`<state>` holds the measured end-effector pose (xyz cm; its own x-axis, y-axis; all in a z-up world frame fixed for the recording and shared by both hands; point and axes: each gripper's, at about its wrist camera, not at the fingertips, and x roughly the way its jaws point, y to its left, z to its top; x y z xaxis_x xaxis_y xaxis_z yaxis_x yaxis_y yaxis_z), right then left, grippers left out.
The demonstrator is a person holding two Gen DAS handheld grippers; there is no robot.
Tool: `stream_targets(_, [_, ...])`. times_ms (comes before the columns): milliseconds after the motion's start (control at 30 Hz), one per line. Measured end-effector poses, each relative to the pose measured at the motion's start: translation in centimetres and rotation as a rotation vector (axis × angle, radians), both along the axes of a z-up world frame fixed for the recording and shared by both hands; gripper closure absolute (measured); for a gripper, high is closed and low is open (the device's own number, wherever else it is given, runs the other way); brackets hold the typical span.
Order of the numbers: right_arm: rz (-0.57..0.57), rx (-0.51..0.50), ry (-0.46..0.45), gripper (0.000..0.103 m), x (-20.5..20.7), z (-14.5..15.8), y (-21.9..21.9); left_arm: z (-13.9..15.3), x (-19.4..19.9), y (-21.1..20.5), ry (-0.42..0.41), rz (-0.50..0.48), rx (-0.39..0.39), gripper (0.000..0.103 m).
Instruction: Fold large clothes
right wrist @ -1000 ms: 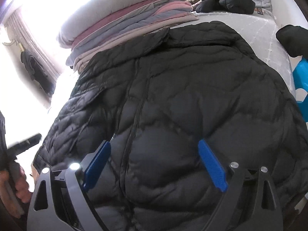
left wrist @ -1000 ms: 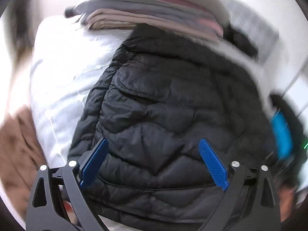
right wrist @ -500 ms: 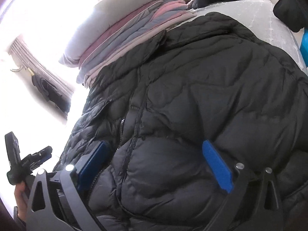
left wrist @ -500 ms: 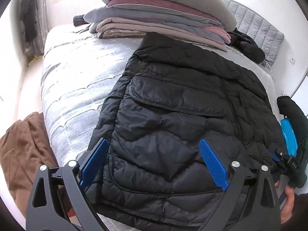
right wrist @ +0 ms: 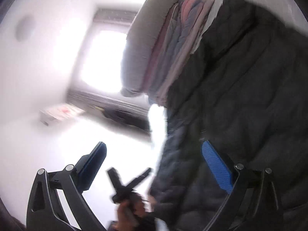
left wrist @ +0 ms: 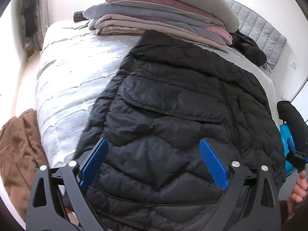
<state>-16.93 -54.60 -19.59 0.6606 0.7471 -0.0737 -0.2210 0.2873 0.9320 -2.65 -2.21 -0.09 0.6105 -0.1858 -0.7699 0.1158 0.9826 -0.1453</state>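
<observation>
black quilted puffer jacket (left wrist: 173,115) lies spread flat on the pale grey bed (left wrist: 73,80), its collar at the far end touching a stack of folded blankets (left wrist: 163,19). the left tool (left wrist: 154,163) hangs just above the jacket's near hem, its blue pads well apart with nothing between them. the right tool (right wrist: 154,165), in a blurred and tilted view, has its jaws wide apart after just opening, gripping nothing; the jacket sits under its right pad. a brown cloth (left wrist: 17,150) lies left of the bed.
</observation>
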Motion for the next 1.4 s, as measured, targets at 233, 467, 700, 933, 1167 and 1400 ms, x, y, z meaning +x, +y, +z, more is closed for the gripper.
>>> stream_targets(233, [0.058,-0.164,0.02,0.007,-0.7,0.3,3.5,-0.5,-0.2,-1.9,0.005,-0.037,0.039,0.011])
stream_targets(467, [0.097,-0.328,0.036,0.007,-1.4,0.4,6.9,-0.3,-0.5,0.1,0.006,0.002,0.019,0.011])
stream_targets(700, [0.05,-0.291,0.045,0.007,-1.7,0.0,5.5,-0.3,-0.3,2.9,0.026,0.057,-0.052,0.011])
stream_targets(933, [-0.078,-0.194,-0.043,0.007,-4.0,1.7,0.0,0.2,-0.7,7.2,0.017,0.027,-0.129,0.011])
stream_targets(1167, [-0.242,-0.368,0.11,0.007,-8.6,1.2,-10.7,-1.3,-1.2,13.7,0.097,0.017,-0.305,0.011])
stream_targets(1400, [-0.201,-0.281,0.277,0.007,-9.6,-5.6,-15.2,-4.1,-0.1,15.1,0.229,-0.009,-0.455,0.011])
